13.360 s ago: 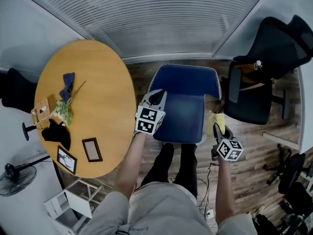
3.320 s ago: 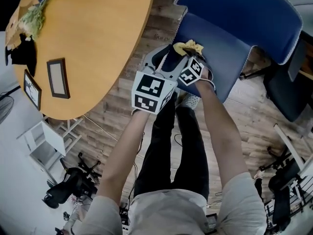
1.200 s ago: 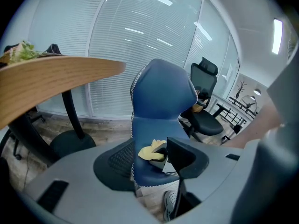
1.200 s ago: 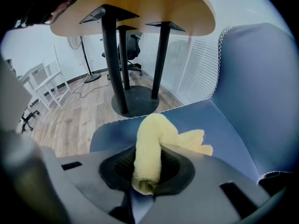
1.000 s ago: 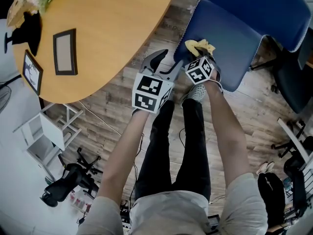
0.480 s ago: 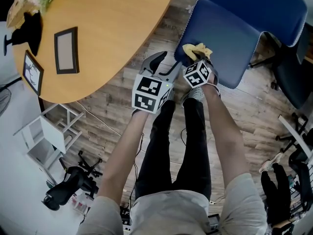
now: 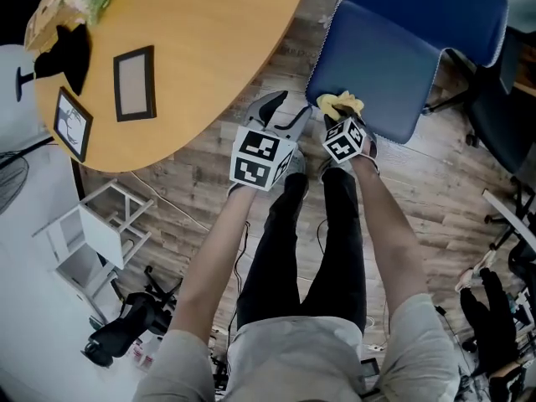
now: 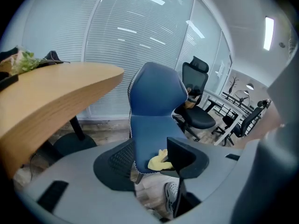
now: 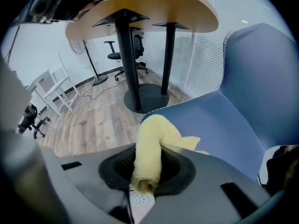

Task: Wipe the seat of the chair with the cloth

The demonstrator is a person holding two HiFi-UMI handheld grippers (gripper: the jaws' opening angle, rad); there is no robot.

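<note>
The round, smooth wooden desk (image 7: 209, 40) fills ten o'clock. The left tongs (image 7: 285, 111) gape wide with nothing in them, just beside the seat's near corner. The right tongs (image 9: 147, 169) pinch tight on a soft, rolled yellow cloth (image 9: 149, 148), which lies on the padded blue fabric seat (image 7: 377, 65) at its seven o'clock edge.

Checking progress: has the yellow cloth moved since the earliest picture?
Yes. The yellow cloth, then held beside the blue chair seat, now sits at its front edge in the right gripper.
</note>
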